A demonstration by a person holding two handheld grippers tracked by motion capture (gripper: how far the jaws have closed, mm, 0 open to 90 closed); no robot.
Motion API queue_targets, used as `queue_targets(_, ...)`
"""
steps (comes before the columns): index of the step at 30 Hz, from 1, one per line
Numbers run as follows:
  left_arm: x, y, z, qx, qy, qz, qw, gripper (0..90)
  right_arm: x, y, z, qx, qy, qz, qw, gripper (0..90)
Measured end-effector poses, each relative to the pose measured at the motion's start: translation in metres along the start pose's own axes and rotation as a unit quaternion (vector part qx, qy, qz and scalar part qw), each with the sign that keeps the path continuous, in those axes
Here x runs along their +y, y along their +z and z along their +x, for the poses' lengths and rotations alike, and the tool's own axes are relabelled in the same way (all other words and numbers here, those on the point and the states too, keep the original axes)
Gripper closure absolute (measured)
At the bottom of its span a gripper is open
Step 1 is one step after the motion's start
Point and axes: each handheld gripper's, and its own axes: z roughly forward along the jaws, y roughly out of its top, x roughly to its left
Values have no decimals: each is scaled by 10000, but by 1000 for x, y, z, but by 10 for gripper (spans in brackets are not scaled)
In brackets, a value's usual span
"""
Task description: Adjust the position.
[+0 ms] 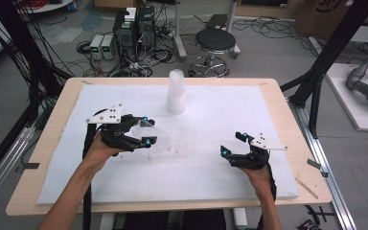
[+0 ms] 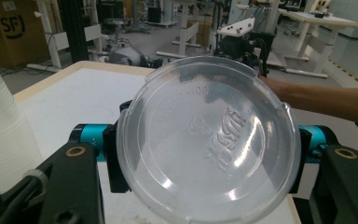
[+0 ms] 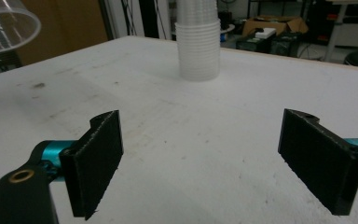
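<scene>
1. High view: my left hand-held gripper [image 1: 145, 130] sits over the left middle of the counter [image 1: 52, 120], forearm coming in from the bottom edge, its grey plate on top. Its jaws are closed on a clear plastic cup [image 1: 148, 134] lying on its side.
2. Left gripper view: the cup's [image 2: 209, 144] round base faces the camera, pinched between my two black jaws, with embossed marks on it.
3. My right hand-held gripper [image 1: 234, 143] is at the right of the counter, near the front, jaws spread wide with nothing between them; right gripper view shows the white sheet [image 3: 191, 140] between the pads [image 3: 98, 158].
4. A stack of clear cups [image 1: 176, 93] stands upright near the far middle of the white sheet [image 1: 220, 110], well apart from both grippers.
5. Beyond the counter: a round stool [image 1: 214, 43], computer towers [image 1: 134, 26] and tangled cables on the floor.
</scene>
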Motion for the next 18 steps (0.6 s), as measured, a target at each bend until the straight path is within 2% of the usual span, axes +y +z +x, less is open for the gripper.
queue_targets(4,0,2,-2,-59,-2,-42,10000,376,8,-1,4,352,-78,-94,9993,138)
queue_targets(7,1,3,-3,-122,2,-108,9999,377,17,0,10,716,-185,-160,9971,138)
queue_targets(11,2,5,-6,-202,14,-159,9997,377,31,3,21,1164,-399,-185,9922,138)
queue_targets(18,3,9,-8,-340,28,-167,9993,378,50,14,37,1781,-615,-245,9818,138)
